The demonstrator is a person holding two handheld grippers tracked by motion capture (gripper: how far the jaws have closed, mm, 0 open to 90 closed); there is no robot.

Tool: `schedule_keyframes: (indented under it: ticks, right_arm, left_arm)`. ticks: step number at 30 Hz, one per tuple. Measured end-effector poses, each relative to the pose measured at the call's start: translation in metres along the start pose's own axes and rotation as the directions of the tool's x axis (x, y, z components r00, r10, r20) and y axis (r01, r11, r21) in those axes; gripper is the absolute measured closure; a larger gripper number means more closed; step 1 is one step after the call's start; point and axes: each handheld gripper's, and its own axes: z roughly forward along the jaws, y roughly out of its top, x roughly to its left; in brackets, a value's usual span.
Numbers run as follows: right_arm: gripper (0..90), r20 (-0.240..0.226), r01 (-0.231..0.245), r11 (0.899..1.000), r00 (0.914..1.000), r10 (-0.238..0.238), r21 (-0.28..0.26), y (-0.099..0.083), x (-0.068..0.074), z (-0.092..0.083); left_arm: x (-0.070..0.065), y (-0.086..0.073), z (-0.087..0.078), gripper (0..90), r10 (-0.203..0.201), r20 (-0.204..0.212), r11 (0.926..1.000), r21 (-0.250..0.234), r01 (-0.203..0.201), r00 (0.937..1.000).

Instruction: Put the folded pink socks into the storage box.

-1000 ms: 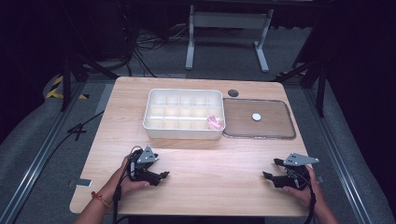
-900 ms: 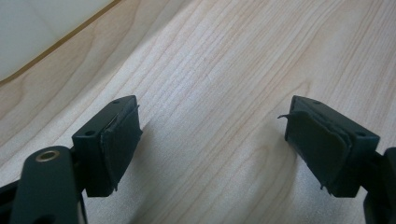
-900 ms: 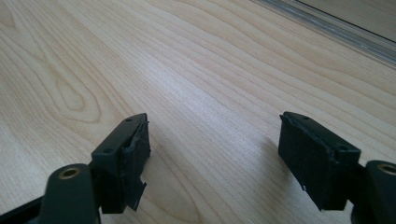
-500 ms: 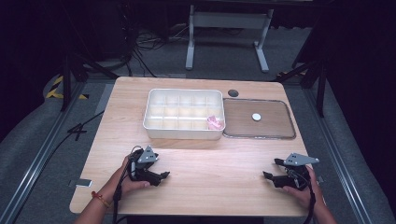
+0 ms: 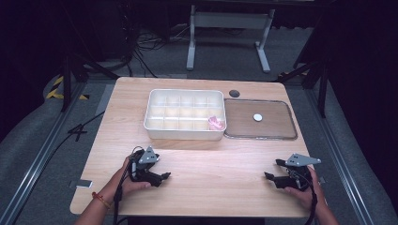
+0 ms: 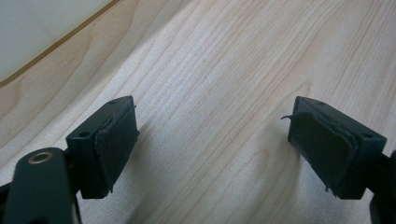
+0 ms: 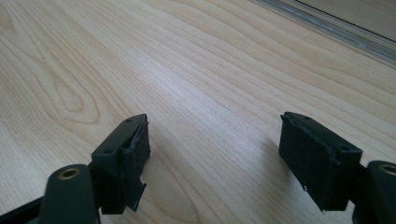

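Note:
My left gripper (image 5: 162, 177) rests on the wooden table (image 5: 211, 164) near its front left, held by a hand with a red wristband. Its jaws stand open over bare wood, as the left gripper view (image 6: 212, 149) shows, with nothing between them. My right gripper (image 5: 271, 174) lies near the front right, pointing left, and is open with nothing in it (image 7: 215, 158). A white compartment box (image 5: 185, 115) sits at the table's middle back, with a small pink object (image 5: 216, 123) in its front right compartment. Beside it to the right lies a clear lid (image 5: 260, 119) with a white round knob (image 5: 257, 117).
A dark round grommet (image 5: 234, 93) sits in the table behind the lid. The clear lid's edge (image 7: 327, 28) runs across the top right of the right gripper view. The box's white wall (image 6: 32, 28) shows at the top left of the left gripper view. Metal stand legs and cables lie on the floor beyond.

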Motion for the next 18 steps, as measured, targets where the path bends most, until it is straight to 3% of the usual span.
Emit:
schedule_keyframes:
  ticks: [18]
  right_arm:
    - [24.8,0.001,0.000,1.000,1.0000,0.000,0.002,0.0001,0.0000,-0.0001]
  left_arm:
    - [-0.0001,0.0001,0.0004,15.6,-0.003,0.003,1.0000,-0.001,0.003,1.0000]
